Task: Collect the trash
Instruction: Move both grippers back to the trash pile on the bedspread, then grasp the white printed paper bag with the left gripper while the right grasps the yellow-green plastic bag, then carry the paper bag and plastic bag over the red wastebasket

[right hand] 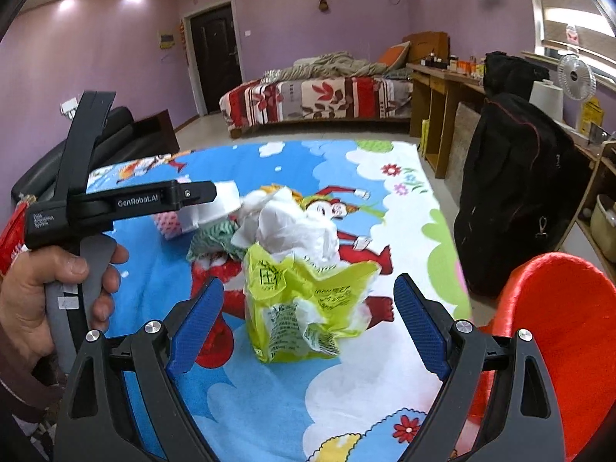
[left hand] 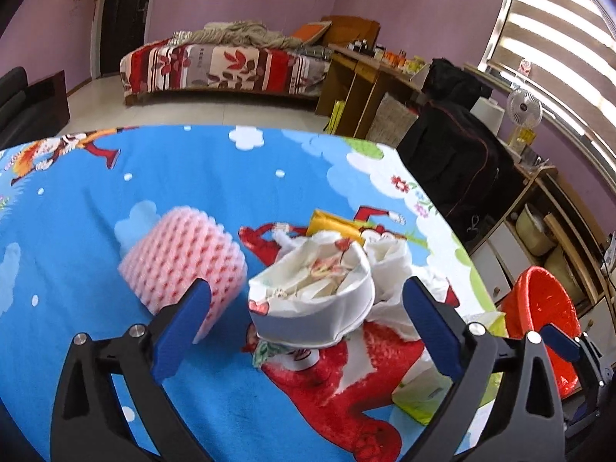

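Left gripper [left hand: 308,308] stands wide apart, gripping nothing; a crumpled white paper bowl [left hand: 315,300] sits between its fingers, untouched. Right gripper [right hand: 308,315] likewise spread, a yellow-green wrapper [right hand: 304,304] between its fingers. Red bin [right hand: 558,338] at three o'clock beside the cartoon blanket [right hand: 269,404].
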Available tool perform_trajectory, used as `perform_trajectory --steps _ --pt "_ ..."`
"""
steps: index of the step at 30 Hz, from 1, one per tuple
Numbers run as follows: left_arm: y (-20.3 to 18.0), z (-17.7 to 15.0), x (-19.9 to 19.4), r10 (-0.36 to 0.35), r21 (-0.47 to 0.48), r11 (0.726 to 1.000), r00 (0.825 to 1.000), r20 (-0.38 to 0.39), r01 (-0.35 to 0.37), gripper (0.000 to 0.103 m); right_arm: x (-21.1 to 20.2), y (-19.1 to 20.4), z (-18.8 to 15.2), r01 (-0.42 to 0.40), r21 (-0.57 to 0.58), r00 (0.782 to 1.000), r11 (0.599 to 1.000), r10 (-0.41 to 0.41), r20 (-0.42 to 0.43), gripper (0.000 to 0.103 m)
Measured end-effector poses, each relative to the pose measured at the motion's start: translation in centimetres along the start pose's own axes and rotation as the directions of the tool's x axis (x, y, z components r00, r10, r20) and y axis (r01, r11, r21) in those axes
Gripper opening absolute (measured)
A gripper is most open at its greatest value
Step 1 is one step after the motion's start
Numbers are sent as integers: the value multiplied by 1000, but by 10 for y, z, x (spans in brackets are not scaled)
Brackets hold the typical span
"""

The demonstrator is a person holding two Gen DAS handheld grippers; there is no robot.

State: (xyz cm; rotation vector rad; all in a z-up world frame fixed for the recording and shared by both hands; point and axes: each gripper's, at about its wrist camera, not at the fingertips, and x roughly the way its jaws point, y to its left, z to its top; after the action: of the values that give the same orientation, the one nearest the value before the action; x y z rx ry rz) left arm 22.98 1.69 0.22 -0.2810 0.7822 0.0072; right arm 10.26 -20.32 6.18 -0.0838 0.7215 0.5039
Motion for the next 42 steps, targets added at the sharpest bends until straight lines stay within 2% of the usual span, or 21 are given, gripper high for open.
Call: perform_trajectory --steps 5,10,12,14,20,22,24,28,29,31,33,42 --pt "5 -3 14 -2 -9 1000 999 -41 1 95 18 2 -5 2 -3 999 1000 -2 -38 84" --pt "8 -6 20 -31 -23 999 997 -65 30 81 34 0 -10 5 3 997 1000 -4 -71 84" --pt "7 -6 21 -38 -22 999 997 -68 36 72 38 -1 -12 5 7 997 1000 -4 -81 84" --pt "5 -6 22 -37 -16 999 997 -73 36 68 41 -2 -13 3 7 996 1000 -2 -87 77" --pt "-2 -7 23 -30 12 999 997 -71 30 67 43 -3 -15 -22 6 994 1000 23 -104 60" --pt "-4 -7 22 -22 21 1000 998 -63 24 68 43 -3 -15 -23 5 994 1000 24 -105 59" --pt "-5 -6 20 -9 20 1000 999 -49 10 79 43 -3 -15 -23 2 994 1000 23 -105 58" --pt "-5 -3 17 -11 16 1000 999 -39 12 80 42 -3 -16 -24 2 994 1000 24 -105 55" --pt "-5 -2 18 -13 14 1000 999 -42 13 79 41 -3 -16 -25 4 994 1000 25 -105 54" --pt "-4 -2 20 -15 3 1000 998 -55 15 70 41 -3 -16 -26 1 994 1000 26 -105 52" --pt "-2 -2 21 -23 -10 1000 998 -57 23 67 40 -3 -16 -27 -1 994 1000 27 -104 51" --pt "-21 -7 18 -77 48 996 994 -82 81 63 28 -9 -16 -13 11 997 1000 14 -82 47"
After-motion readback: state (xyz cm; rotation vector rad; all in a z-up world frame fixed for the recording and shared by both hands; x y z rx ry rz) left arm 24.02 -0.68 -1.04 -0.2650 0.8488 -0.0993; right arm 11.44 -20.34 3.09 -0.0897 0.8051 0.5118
